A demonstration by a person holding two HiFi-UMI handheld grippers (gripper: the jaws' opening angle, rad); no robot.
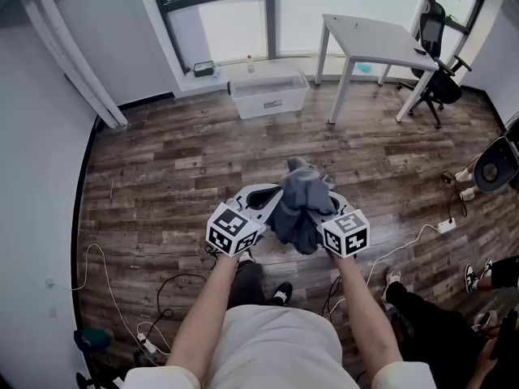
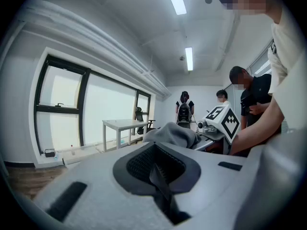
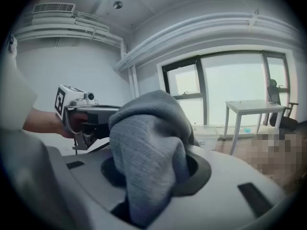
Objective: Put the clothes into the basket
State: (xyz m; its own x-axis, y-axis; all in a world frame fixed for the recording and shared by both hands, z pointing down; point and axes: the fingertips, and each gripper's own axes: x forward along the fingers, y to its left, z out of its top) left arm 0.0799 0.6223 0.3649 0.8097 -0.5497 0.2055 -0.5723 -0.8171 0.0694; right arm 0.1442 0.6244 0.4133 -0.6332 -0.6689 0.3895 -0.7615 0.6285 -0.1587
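Note:
A grey knitted garment [image 1: 298,205] hangs bunched in the air between my two grippers, above the wooden floor. My right gripper [image 1: 321,203] is shut on it. In the right gripper view the cloth [image 3: 148,162] spills up out of the jaws of the right gripper [image 3: 153,176] and folds over them. My left gripper [image 1: 261,198] is just left of the garment, and in its own view the left gripper [image 2: 158,172] has its jaws together with no cloth between them. The garment [image 2: 172,133] lies beyond it. A translucent plastic bin [image 1: 268,91] stands far ahead by the window.
A white table [image 1: 377,39] and a black office chair [image 1: 438,79] stand at the back right. Cables [image 1: 162,298] and a power strip [image 1: 446,225] lie on the floor near my feet. Other people's legs [image 1: 486,278] show at the right edge.

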